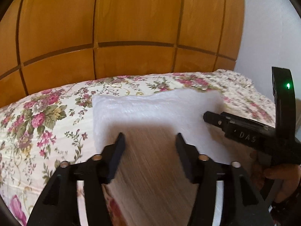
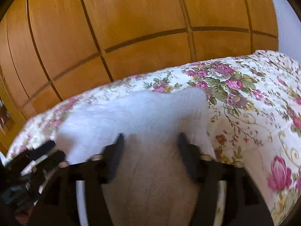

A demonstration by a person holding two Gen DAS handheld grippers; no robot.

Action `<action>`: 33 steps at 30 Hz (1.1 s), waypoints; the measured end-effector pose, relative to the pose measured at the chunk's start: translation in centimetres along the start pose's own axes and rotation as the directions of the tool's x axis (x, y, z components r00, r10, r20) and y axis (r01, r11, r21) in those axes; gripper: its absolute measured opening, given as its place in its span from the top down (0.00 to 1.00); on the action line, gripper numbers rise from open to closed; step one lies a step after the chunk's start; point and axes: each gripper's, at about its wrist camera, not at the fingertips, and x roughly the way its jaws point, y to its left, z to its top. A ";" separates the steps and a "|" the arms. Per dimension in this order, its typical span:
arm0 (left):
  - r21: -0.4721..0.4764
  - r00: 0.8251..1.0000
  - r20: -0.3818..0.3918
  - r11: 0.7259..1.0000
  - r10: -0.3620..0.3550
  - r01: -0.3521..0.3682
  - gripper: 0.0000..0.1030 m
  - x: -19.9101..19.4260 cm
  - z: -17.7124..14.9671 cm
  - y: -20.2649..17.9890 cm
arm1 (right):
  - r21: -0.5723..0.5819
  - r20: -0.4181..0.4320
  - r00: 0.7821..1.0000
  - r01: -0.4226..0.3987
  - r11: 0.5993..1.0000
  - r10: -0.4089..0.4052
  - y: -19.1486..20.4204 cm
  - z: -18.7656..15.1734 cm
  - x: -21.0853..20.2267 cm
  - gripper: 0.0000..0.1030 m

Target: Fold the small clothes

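A white fluffy cloth point(image 1: 156, 109) is lying on the bed point(image 1: 47, 116), on a floral bedspread, with its far edge toward the wooden wardrobe point(image 1: 112, 18) that is standing behind the bed. The near part of the cloth is running toward the cameras and is looking shaded and motion-blurred.

The left tool point(image 1: 149, 137) is hanging over the near part of the cloth with its jaws standing spread; cloth is showing in the gap between the two black fingers point(image 1: 118, 150), and neither pad is pressing on it as far as the blur allows. In the same view the right tool point(image 1: 207, 115) is reaching in from the right side, its tip lying over the cloth's right part, with a hand point(image 1: 280, 177) gripping its handle and a green light glowing on its frame.

In the right wrist view the right tool point(image 2: 150, 137) is likewise standing spread over the cloth point(image 2: 141, 111), the fabric filling the gap between its fingers point(image 2: 116, 150) without being pinched. The left tool point(image 2: 43, 150) is showing as a blurred dark shape at the lower left, at the cloth's left edge. The bedspread point(image 2: 254, 103) is stretching away to the right.
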 end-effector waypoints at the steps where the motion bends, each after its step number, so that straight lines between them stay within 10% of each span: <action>1: 0.011 1.000 0.001 1.000 -0.002 0.002 0.40 -0.5 -0.5 -0.3 | 0.002 0.016 1.000 0.004 1.000 -0.004 0.2 -0.2 -1.0 0.37; 9: 0.091 0.997 -0.028 0.994 0.071 -0.068 0.32 0.1 -4.2 -1.1 | -0.001 -0.048 0.989 0.139 0.990 -0.139 -1.2 -2.6 -1.6 0.21; 15: 0.092 0.997 -0.041 0.994 0.062 -0.058 0.31 -0.3 -4.6 -1.1 | 0.170 -0.120 0.992 0.063 0.983 -0.042 -3.9 -3.2 0.0 0.16; 19: -0.003 0.997 -0.048 0.998 -0.066 0.066 0.22 -2.6 -5.4 -0.1 | 0.200 -0.119 0.993 0.023 0.979 0.001 -4.3 -3.2 -1.9 0.16; 29: -0.366 0.975 -0.008 0.908 -0.221 0.203 0.13 -4.0 -6.0 5.7 | 0.247 -0.159 0.976 -0.108 0.963 0.151 -5.6 -4.8 -4.8 0.16; 33: -0.448 0.940 -0.036 0.846 -0.340 0.289 0.13 -2.7 -6.2 6.8 | 0.372 -0.171 0.951 -0.178 0.911 0.256 -7.0 -5.4 -4.3 0.25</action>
